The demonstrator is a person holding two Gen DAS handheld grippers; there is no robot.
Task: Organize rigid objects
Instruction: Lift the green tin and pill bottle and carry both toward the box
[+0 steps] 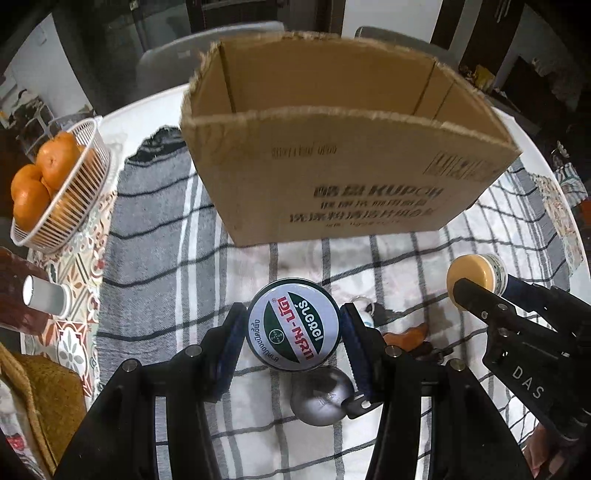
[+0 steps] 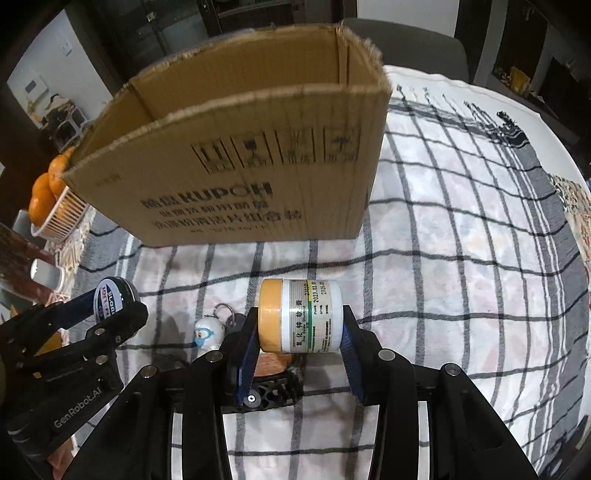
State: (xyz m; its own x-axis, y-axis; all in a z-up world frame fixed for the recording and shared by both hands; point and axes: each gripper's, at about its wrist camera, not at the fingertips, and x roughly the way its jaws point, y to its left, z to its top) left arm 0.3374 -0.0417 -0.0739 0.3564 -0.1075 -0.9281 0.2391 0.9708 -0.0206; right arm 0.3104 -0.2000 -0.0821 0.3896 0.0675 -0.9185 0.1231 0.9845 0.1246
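Round white tin [image 1: 293, 325] bears green-and-red lettering on its lid.

Grey chairs [image 1: 173, 59] stand behind the table [image 1: 147, 107], before dark cabinets [image 2: 162, 22].

A home dining room, by the look of it. The surface [image 1: 122, 114] wears a checked cloth [image 2: 443, 240], with a basket of oranges [image 1: 55, 184] on it, grey chairs [image 1: 166, 62] behind and dark cabinets [image 1: 147, 22] beyond.

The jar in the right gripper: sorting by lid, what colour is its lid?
Yellow-orange lid on the jar, clearest in the right wrist view.
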